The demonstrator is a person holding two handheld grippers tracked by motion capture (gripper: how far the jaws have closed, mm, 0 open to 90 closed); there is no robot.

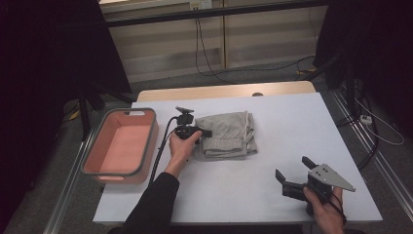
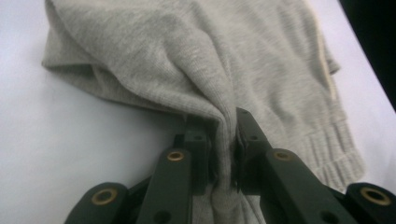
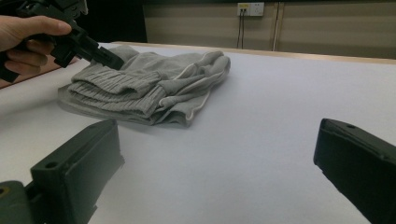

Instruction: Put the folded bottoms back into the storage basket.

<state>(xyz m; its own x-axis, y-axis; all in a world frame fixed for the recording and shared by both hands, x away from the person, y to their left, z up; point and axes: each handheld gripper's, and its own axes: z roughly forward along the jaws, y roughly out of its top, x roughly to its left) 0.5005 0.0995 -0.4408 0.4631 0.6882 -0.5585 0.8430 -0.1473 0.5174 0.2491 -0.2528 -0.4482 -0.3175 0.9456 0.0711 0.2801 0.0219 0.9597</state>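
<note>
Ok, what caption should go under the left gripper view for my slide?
Left gripper with its black fingers pinched shut on a fold of the grey knitted garment on the white table.

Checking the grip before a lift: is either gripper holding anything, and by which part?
The left gripper pinches a fold at the edge of the grey garment. The right gripper is open and holds nothing.
</note>
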